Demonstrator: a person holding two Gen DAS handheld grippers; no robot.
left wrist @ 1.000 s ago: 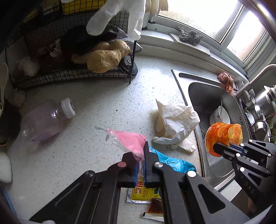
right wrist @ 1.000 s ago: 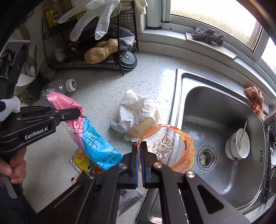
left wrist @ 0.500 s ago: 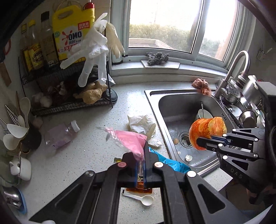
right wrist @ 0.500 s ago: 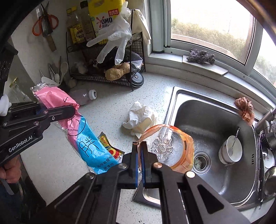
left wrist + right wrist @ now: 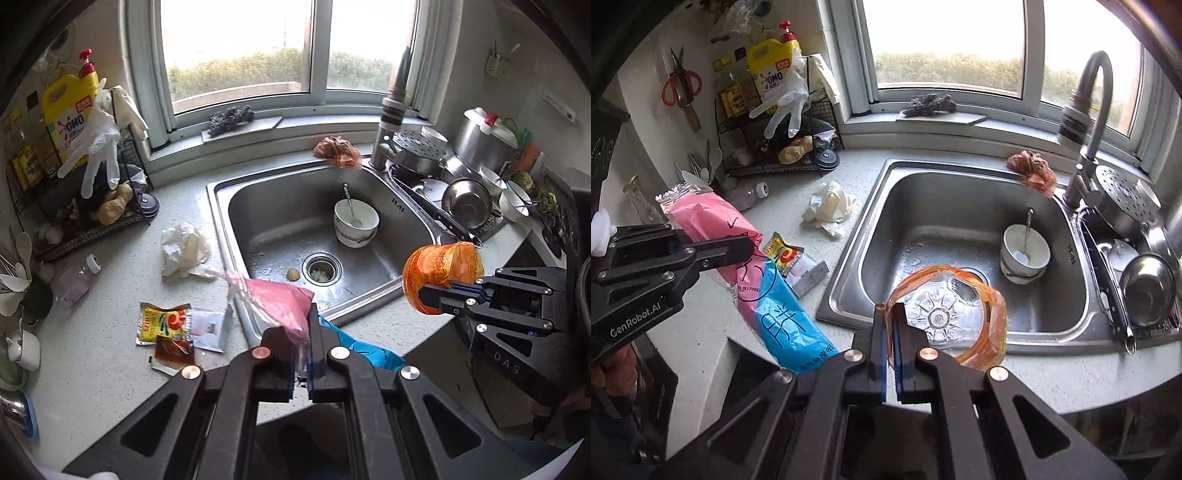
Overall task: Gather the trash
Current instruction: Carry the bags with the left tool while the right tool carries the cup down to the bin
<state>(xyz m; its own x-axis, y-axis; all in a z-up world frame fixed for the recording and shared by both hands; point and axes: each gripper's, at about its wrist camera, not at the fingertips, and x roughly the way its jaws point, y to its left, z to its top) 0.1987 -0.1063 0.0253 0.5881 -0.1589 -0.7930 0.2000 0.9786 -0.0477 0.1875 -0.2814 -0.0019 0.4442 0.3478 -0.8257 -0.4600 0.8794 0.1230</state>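
My left gripper is shut on a pink and blue plastic wrapper, held in the air in front of the counter edge; the wrapper also shows in the right wrist view with the left gripper clamped across it. My right gripper is shut on the rim of a crushed orange-labelled clear plastic bottle, seen from the left wrist view held over the counter's front right. On the counter lie a crumpled white tissue, a yellow sauce packet and an empty clear bottle.
A steel sink holds stacked white bowls with a spoon. A wire rack with gloves and detergent stands at the back left. A faucet, pots and dishes crowd the right. Spoons and cups sit at the far left.
Both grippers have lifted and pulled back from the counter, each keeping its trash. The view has widened to take in the whole sink and window.
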